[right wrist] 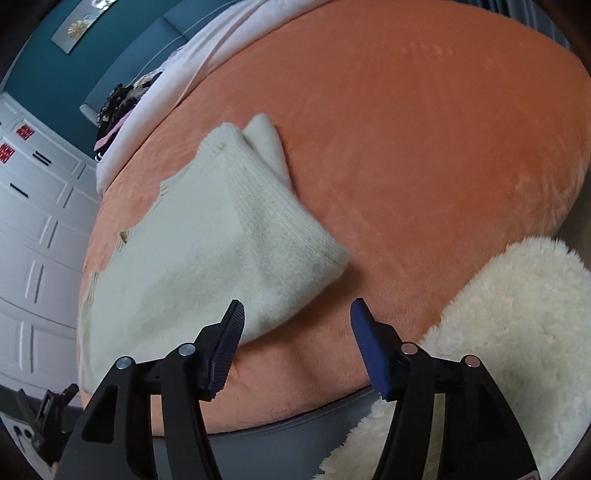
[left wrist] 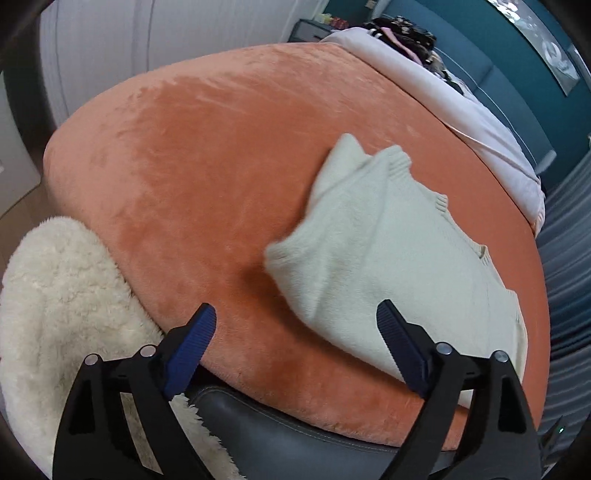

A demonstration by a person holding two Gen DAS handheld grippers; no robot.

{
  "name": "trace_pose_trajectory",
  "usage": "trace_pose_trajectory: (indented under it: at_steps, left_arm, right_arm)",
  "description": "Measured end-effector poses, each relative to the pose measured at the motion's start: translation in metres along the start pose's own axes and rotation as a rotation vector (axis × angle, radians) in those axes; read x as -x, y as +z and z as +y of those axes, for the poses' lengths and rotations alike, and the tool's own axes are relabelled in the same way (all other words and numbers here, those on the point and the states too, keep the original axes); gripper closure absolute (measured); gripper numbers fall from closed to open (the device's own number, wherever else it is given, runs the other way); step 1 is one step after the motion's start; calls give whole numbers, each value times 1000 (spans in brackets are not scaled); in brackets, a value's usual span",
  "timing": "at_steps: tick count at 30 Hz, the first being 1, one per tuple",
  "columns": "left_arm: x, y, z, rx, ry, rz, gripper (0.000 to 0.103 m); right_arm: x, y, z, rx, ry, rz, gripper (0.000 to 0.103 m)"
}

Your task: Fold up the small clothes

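A cream knitted sweater lies partly folded on the orange plush bed cover; it also shows in the right wrist view on the cover. My left gripper is open and empty, held just above the near edge of the bed, with its right finger over the sweater's near edge. My right gripper is open and empty, its left finger over the sweater's near corner.
A fluffy cream rug or throw lies at the bed's near corner, also in the right wrist view. A pale pink blanket and a pile of dark clothes lie at the far end. White wardrobe doors stand alongside.
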State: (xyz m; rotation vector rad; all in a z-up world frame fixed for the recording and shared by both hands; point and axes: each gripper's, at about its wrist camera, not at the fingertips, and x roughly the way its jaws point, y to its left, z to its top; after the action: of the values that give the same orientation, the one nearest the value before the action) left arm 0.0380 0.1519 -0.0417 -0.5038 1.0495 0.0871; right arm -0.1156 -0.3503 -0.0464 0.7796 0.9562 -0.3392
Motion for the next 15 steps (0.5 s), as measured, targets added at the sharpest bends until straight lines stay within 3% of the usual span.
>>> trace_pose_trajectory:
  at_steps: [3,4,5,6,7,8,9,10,11,15]
  left_arm:
    - [-31,7,16,108,-48,95,17]
    - [-38,10,16,133,-50,94,16]
    - [-40,12,14,147,-51,73,14]
    - [-40,16,10,148,-64,52,14]
    - [-41,21,3,135,-104,47,27]
    - [-42,26,-5,115,-161,71,59]
    - [-41,32,-12,96,-148,99,66]
    - [-35,36,-16,85,-142,95,81]
    - [-27,41,-20,70,-157,89,88]
    - [15,46,-16,43,-204,91,94]
  right_arm:
    - [-14,10,6,-12,51,10,33]
    - [-16,15,9,-8,87,-2,32]
    - [-21,19,16,-1,110,-4,33]
    - [-23,23,20,2,128,-6,44]
    - [-24,27,24,0,132,-3,58]
    - [-21,32,26,-16,139,-1,86]
    - [-14,38,26,-51,191,-7,90]
    - [-6,41,27,-73,241,-20,91]
    - [6,45,28,-77,281,-31,92]
    - [48,37,32,-15,308,-33,93]
